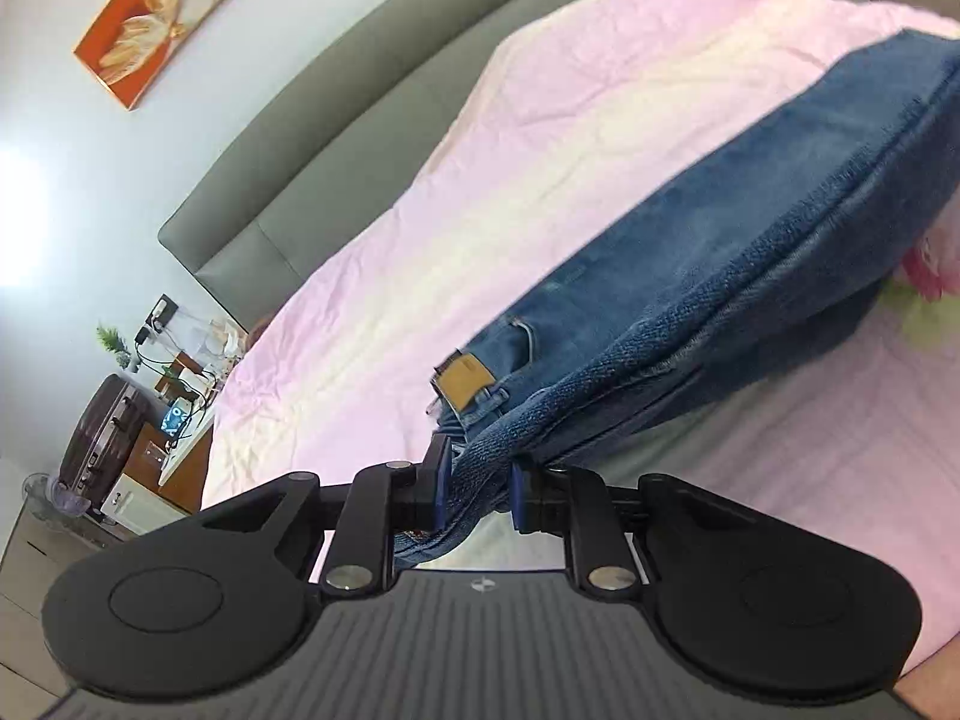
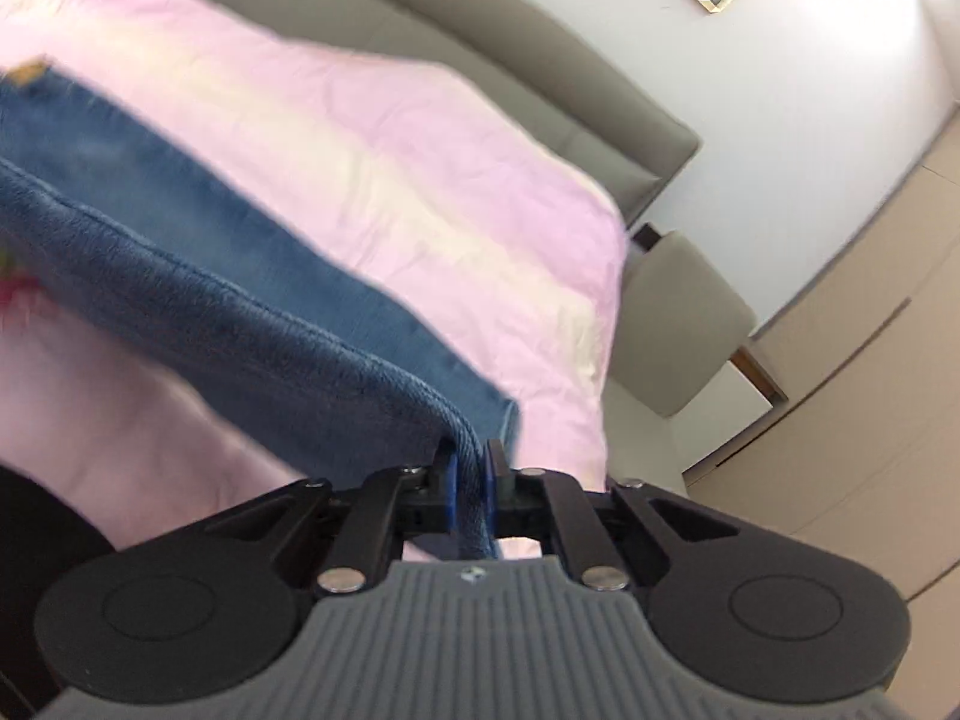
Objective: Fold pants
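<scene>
Denim pinched in both tongs, held up over bed. Left gripper (image 1: 477, 489): blue pads clamped on bunched edge of pants (image 1: 690, 276) at waistband end, leather patch (image 1: 465, 384) and belt loops just beyond fingertips. Right gripper (image 2: 471, 489): pads closed tight on seamed edge of same garment at leg end, hem just ahead and to right of fingers. Pants stretched between the two grips, already doubled leg on leg, near edge raised, far side seemingly resting on pink quilt (image 1: 540, 138). Beyond garment: quilt spread flat; farther still, grey padded headboard (image 1: 372, 90), then wall with framed picture (image 1: 156, 18); cluttered nightstand (image 1: 174, 402) far left of left tongs. Step in hand, judged: carrying the halved pants for a crosswise fold. Next move, judged: leg end brought over toward waistband, edges kept aligned and fabric taut, both grips kept shut until denim laid down flat.
</scene>
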Tool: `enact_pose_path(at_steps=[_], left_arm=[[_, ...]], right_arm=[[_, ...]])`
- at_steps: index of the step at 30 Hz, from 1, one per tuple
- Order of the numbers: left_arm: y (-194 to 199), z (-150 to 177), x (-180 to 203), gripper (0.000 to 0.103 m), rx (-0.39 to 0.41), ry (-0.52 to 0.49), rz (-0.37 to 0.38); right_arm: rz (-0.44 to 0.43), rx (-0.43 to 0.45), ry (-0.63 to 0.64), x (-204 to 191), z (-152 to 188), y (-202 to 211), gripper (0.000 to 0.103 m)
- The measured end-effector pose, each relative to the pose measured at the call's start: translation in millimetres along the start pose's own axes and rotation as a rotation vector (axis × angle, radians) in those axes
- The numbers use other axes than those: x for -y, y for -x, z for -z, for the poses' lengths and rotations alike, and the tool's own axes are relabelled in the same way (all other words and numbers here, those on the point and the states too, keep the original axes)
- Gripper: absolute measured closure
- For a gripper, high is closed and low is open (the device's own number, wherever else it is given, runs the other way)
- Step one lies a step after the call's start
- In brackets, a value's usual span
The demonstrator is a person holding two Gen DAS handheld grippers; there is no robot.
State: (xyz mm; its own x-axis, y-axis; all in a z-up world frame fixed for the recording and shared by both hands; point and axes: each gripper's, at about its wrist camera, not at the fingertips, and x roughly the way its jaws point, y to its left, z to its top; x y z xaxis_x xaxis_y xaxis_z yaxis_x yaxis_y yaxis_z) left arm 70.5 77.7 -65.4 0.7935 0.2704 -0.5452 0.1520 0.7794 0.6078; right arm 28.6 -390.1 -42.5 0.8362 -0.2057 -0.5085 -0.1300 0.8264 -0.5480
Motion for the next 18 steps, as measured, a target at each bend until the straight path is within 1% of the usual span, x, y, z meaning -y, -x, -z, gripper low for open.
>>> enact_pose_path(at_steps=[2, 4, 6, 10, 11, 14, 18], left_arm=[[3, -5, -4, 0.082, 0.013, -0.004, 0.001], [-5, -12, -3, 0.083, 0.014, -0.024, -0.005], [-17, -19, 2, 0.083, 0.006, -0.054, -0.019], [-42, -34, -3, 0.083, -0.006, -0.066, -0.040], [-48, -40, -4, 0.083, -0.008, -0.069, -0.045], [-70, -62, -8, 0.083, -0.019, -0.086, -0.048], [-111, -88, 1, 0.083, -0.062, -0.122, -0.048]], right_arm=[[0.017, 0.016, -0.013, 5, -6, 17, 0.102], [0.023, 0.009, -0.007, 5, -12, 18, 0.102], [0.018, -0.019, 0.009, -8, -19, 14, 0.102], [0.025, -0.084, 0.044, -20, -25, -31, 0.102], [0.027, -0.097, 0.040, -12, -28, -57, 0.102], [0.028, -0.129, 0.030, -4, -43, -100, 0.102], [0.018, -0.181, 0.037, 3, -65, -155, 0.102]])
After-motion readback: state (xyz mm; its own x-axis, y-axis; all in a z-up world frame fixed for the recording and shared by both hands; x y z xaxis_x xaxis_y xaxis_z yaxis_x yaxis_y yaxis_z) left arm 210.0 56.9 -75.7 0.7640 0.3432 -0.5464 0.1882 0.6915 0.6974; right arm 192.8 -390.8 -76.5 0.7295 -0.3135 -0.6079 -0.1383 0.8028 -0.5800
